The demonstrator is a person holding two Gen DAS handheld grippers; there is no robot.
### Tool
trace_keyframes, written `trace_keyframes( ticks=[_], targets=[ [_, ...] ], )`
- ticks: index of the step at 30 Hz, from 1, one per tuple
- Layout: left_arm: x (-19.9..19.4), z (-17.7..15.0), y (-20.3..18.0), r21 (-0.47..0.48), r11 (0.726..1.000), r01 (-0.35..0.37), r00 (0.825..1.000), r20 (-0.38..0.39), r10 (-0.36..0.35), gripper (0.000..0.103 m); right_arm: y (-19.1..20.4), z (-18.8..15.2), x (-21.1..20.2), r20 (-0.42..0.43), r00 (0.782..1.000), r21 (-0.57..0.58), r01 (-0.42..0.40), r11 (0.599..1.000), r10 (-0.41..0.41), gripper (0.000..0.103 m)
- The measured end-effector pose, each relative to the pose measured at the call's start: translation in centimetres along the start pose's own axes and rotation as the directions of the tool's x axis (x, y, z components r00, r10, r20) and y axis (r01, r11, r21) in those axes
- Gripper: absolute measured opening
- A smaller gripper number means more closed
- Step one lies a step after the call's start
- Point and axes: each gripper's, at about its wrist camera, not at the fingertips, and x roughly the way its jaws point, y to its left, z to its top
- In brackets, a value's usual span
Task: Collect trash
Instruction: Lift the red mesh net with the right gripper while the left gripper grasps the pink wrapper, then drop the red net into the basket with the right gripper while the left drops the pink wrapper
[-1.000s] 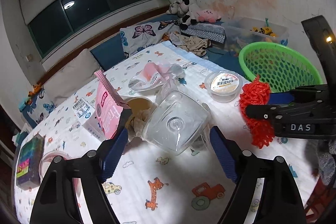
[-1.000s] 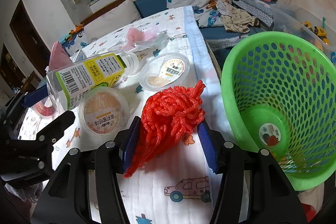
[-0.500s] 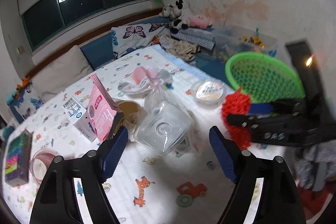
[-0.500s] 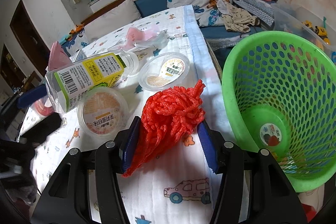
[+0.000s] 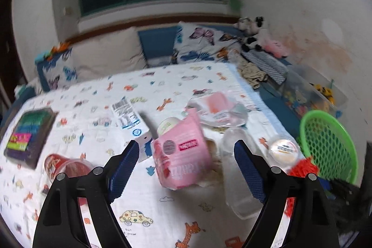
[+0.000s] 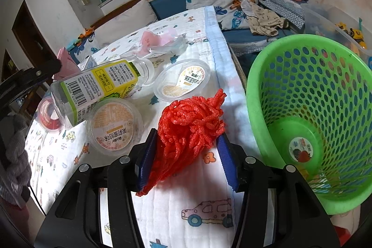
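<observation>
My right gripper [image 6: 187,134] has its jaws closing on a red foam net [image 6: 193,120], and both blue pads touch its sides. A green mesh basket [image 6: 253,85] stands just to its right, beside the table edge. My left gripper [image 5: 186,145] hovers above the table with its jaws opening and nothing held. Beyond its fingertips lies a pink pouch [image 5: 179,155]. A clear bottle [image 5: 234,169] lies by the right finger. In the right wrist view the bottle [image 6: 100,87] shows a yellow label. The red net [image 5: 302,169] and the basket [image 5: 325,143] appear at the left wrist view's right edge.
Two lidded jelly cups [image 6: 114,127] [image 6: 183,80] sit next to the net. A white carton [image 5: 130,117], a red cup [image 5: 65,166], a dark box [image 5: 28,134] and crumpled plastic wrap [image 5: 218,108] lie on the printed blanket [image 5: 162,213]. Cushions and toys lie behind.
The left wrist view has rolled and shifted left: the clear bottle left the middle of the jaws and the pink pouch now lies ahead. The right gripper stayed put, pads slightly tighter on the net.
</observation>
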Motion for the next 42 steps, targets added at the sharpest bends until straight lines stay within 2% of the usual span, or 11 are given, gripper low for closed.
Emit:
trace_keyframes(
  ticks=[6,8,9,12,15,20,29,33,42],
  targets=[
    [2.2,0.2,0.6,-0.038,0.999,-0.005,0.997,-0.077,0.002,0.079,-0.1,0.0,0.1,0.000,1.000,-0.004,-0.002,1.000,0.002,0.050],
    [2.9,0.2,0.7,-0.043,0.999,-0.013,0.995,-0.103,0.008,0.072,-0.1,0.0,0.1,0.001,1.000,-0.002,-0.005,1.000,0.005,0.048],
    [3.1,0.2,0.8,-0.049,0.999,-0.012,0.993,-0.117,0.006,0.065,0.0,0.0,0.0,0.003,1.000,-0.003,-0.004,1.000,0.004,0.048],
    [3.7,0.0,1.7,-0.110,0.993,0.036,0.986,-0.155,-0.053,0.048,0.1,0.0,-0.3,0.012,1.000,-0.005,-0.006,1.000,0.006,0.046],
    [3.4,-0.3,2.1,-0.128,0.990,0.052,0.986,-0.151,-0.071,0.030,0.2,-0.1,-0.8,0.025,1.000,-0.012,-0.006,1.000,0.006,0.044],
    [0.8,-0.5,2.6,-0.124,0.991,0.049,0.994,-0.089,-0.060,0.012,0.7,-0.1,-2.1,0.053,0.998,-0.022,-0.020,1.000,0.021,0.042],
    [-4.1,-0.2,3.6,-0.154,0.984,0.087,0.996,0.011,-0.086,0.008,0.9,-0.1,-4.5,0.099,0.995,-0.031,-0.026,0.999,0.029,0.037],
    [-6.5,0.6,2.7,-0.126,0.985,0.118,0.991,0.071,-0.110,0.008,0.3,-0.1,-5.7,0.126,0.992,-0.019,-0.024,1.000,0.027,0.037],
    [-8.7,2.1,-0.7,-0.078,0.964,0.256,0.962,0.120,-0.246,0.008,-2.2,0.6,-8.7,0.194,0.981,0.020,0.025,0.999,-0.029,0.037]
  ],
)
